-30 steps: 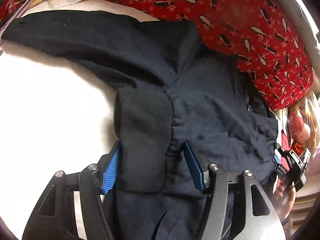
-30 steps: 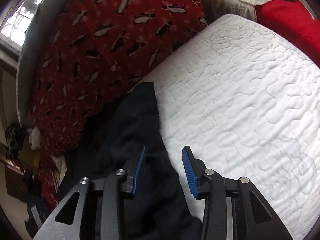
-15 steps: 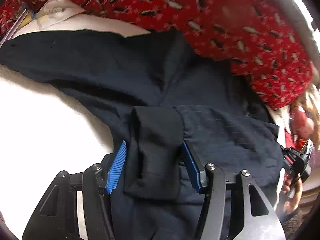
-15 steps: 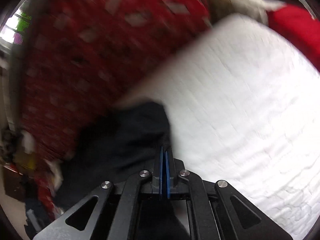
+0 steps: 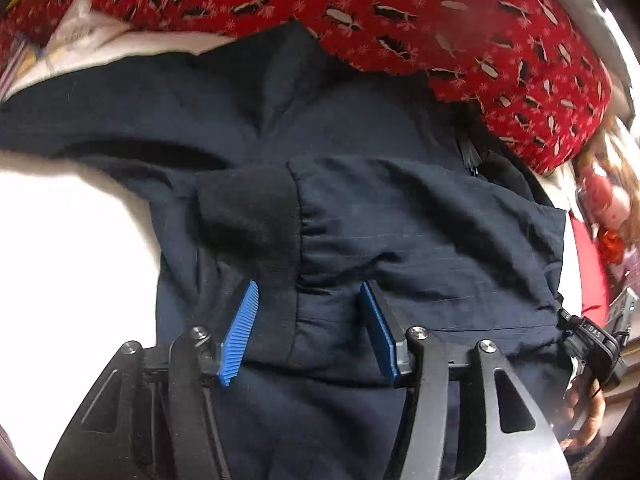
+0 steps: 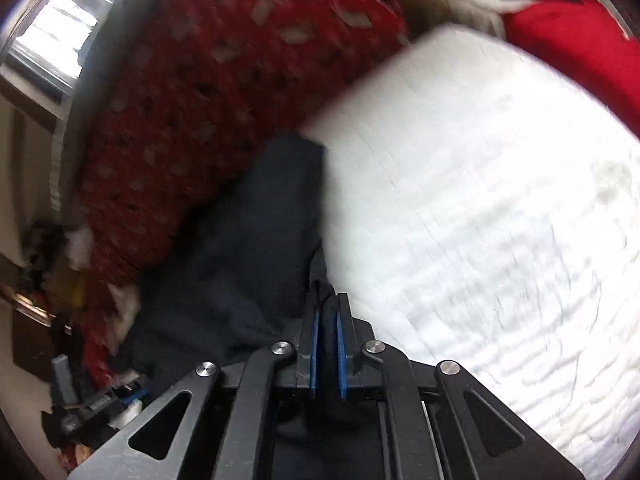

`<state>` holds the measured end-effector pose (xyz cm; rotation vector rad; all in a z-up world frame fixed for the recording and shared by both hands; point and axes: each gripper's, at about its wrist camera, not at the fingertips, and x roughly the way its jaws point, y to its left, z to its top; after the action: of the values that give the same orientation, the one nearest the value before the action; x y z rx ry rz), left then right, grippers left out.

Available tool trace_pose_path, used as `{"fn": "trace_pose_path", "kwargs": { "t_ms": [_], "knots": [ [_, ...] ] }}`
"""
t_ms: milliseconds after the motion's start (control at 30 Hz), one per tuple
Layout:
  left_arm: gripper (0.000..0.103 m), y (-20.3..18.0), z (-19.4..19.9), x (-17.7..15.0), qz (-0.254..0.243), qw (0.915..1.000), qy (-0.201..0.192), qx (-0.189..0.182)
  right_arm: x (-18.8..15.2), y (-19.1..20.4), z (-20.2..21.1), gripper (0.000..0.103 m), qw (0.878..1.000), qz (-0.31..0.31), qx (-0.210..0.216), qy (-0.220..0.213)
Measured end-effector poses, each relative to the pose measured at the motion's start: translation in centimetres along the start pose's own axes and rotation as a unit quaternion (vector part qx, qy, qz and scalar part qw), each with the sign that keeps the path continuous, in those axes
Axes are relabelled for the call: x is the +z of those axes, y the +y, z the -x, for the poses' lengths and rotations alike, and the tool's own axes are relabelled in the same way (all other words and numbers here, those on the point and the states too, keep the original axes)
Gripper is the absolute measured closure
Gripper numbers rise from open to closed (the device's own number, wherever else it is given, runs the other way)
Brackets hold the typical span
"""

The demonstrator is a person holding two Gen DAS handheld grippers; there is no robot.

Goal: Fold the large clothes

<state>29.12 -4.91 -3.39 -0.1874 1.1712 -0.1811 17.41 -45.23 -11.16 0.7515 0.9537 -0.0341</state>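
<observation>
A dark jacket (image 5: 400, 216) lies along the bed's (image 6: 480, 200) edge beside a red blanket (image 5: 460, 20). The right gripper (image 6: 325, 348) is clamped on its edge; the left gripper (image 5: 308, 332), jaws apart, straddles the folded-in sleeve cuff (image 5: 252, 216). Mid-fold, apparently; next, the left should probably close on fabric.

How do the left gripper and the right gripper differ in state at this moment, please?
The left gripper is open, blue pads spread over the dark jacket; the right gripper is shut, pinching the jacket's edge. The left view is sharp, the right blurred. Both have black frames and blue pads.
</observation>
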Motion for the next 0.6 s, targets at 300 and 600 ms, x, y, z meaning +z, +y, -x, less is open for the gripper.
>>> {"fn": "trace_pose_path", "kwargs": {
  "t_ms": [300,600],
  "knots": [
    [0.051,2.7,0.5,-0.4,0.054,0.9963,0.017,-0.065,-0.2,7.6,3.7,0.076,0.992,0.064,0.019,-0.109],
    [0.051,12.3,6.8,2.9,0.136,0.9851,-0.050,-0.093,-2.0,13.8,-3.5,0.078,0.994,0.094,-0.030,-0.051]
  ]
}}
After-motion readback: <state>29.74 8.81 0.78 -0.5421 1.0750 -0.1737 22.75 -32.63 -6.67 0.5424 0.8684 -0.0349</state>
